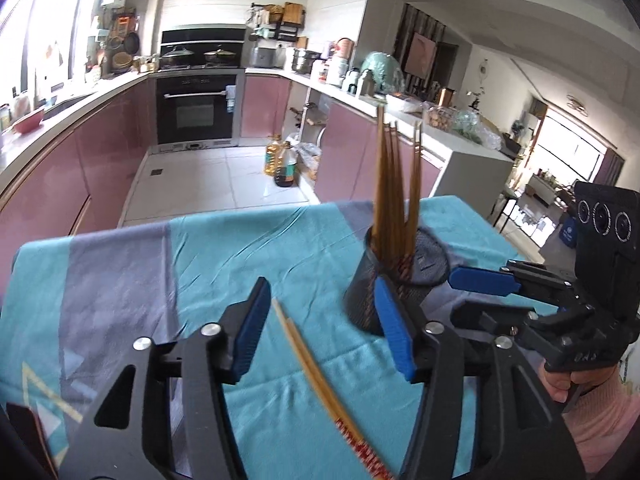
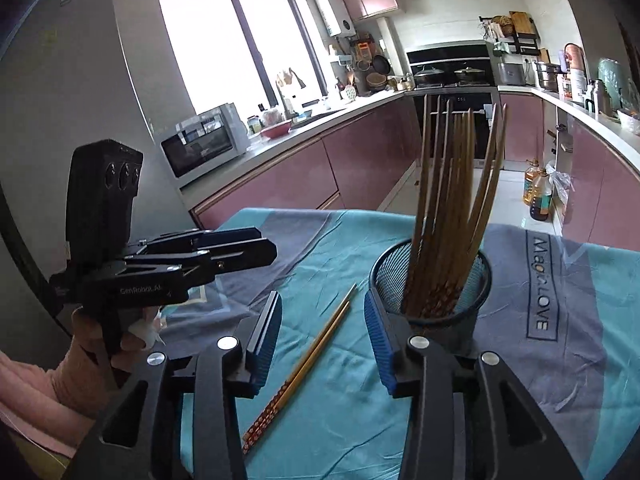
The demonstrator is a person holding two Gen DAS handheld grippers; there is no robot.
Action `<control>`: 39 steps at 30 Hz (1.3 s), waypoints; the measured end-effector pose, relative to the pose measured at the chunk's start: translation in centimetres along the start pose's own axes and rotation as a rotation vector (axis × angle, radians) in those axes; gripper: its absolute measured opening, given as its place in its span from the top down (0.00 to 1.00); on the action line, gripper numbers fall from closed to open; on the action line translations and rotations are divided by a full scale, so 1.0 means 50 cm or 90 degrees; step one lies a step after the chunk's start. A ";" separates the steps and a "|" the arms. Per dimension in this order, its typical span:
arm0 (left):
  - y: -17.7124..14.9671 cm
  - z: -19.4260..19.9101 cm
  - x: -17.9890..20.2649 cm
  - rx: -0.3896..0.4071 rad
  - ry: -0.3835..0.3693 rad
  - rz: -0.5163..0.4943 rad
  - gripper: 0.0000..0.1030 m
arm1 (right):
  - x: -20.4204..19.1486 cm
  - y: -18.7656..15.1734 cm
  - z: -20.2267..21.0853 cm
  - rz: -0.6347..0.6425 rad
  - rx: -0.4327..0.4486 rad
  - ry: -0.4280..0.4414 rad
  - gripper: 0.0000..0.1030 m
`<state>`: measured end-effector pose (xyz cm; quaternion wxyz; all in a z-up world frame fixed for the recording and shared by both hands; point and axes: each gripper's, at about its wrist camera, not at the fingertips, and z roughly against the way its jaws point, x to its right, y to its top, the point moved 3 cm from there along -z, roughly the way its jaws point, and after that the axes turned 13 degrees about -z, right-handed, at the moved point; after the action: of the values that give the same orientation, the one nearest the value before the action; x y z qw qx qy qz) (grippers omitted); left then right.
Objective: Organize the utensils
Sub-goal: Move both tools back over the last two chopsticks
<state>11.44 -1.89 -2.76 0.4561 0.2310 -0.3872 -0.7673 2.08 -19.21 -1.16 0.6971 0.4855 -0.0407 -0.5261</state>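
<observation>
Right wrist view: two chopsticks (image 2: 304,368) lie on the table (image 2: 352,432) just left of the cup (image 2: 432,300), mid-table. Right gripper (image 2: 323,344) and left gripper (image 1: 320,328) hang spread and empty. Gathering is nearly finished, I judge; next, lower and pinch the pair.

I hold the left tool (image 1: 320,324) level, jaws spread wide, nothing between the blue pads (image 1: 250,328). In the right wrist view the same tool (image 2: 240,254) points sideways, my left hand (image 2: 116,332) wrapped around its grip. The right tool (image 2: 322,338) also has its jaws parted and empty. In the left wrist view it (image 1: 472,292) enters from the right, my right hand (image 1: 568,380) on the handle.
</observation>
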 end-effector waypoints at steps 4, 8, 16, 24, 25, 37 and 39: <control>-0.055 -0.008 -0.018 -0.036 0.011 0.019 0.43 | -0.005 -0.057 -0.057 -0.012 -0.065 -0.005 0.57; -0.103 -0.017 -0.037 -0.058 0.020 0.047 0.42 | -0.007 -0.104 -0.116 -0.020 -0.119 -0.028 0.57; -0.153 -0.022 -0.048 -0.075 0.025 0.076 0.42 | -0.015 -0.131 -0.164 -0.013 -0.147 -0.072 0.58; -0.175 -0.029 -0.041 -0.083 0.015 0.083 0.42 | -0.018 -0.141 -0.180 0.002 -0.152 -0.101 0.62; -0.177 -0.031 -0.039 -0.084 0.013 0.081 0.42 | -0.019 -0.142 -0.181 0.007 -0.152 -0.106 0.62; -0.175 -0.058 -0.024 -0.097 0.005 0.070 0.42 | -0.013 -0.145 -0.181 0.011 -0.151 -0.125 0.72; -0.176 -0.068 -0.020 -0.103 0.003 0.065 0.42 | -0.005 -0.142 -0.178 0.001 -0.153 -0.120 0.76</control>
<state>9.72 0.19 -11.85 0.5127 0.1749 -0.3346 -0.7711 2.10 -13.18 -10.85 0.7437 0.3472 -0.0433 -0.5696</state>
